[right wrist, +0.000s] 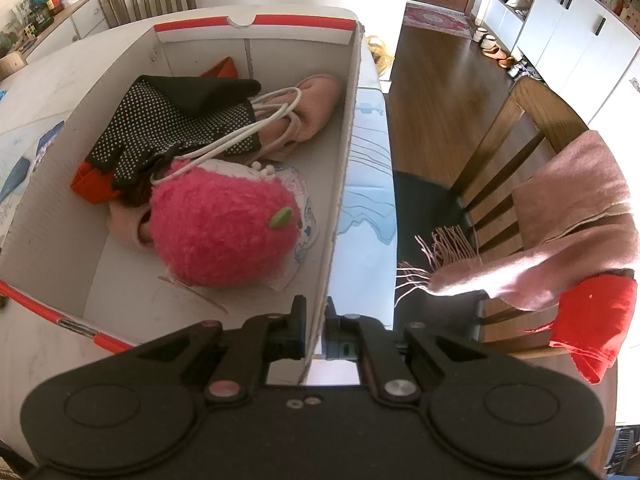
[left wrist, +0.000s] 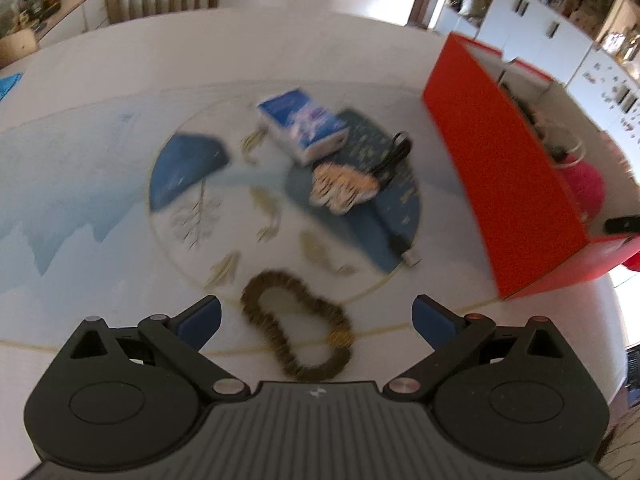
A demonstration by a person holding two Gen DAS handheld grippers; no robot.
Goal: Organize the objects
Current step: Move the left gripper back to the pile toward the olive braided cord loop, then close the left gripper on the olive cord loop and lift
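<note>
Clamping the box (right wrist: 340, 184) wall between closed jaws, the right gripper (right wrist: 316, 330) holds it on the table (left wrist: 100, 120), while the left gripper (left wrist: 316, 320), jaws spread wide and empty, hangs above the scrunchie (left wrist: 296, 332).

A table (left wrist: 120, 60) under a pale cloth printed with a blue round design carries a brown beaded loop (left wrist: 298, 332), a blue-and-white packet (left wrist: 306, 126), a striped orange-and-white thing (left wrist: 344, 186), a black cable (left wrist: 394, 152) and a red box (left wrist: 500, 168) at its edge.
</note>
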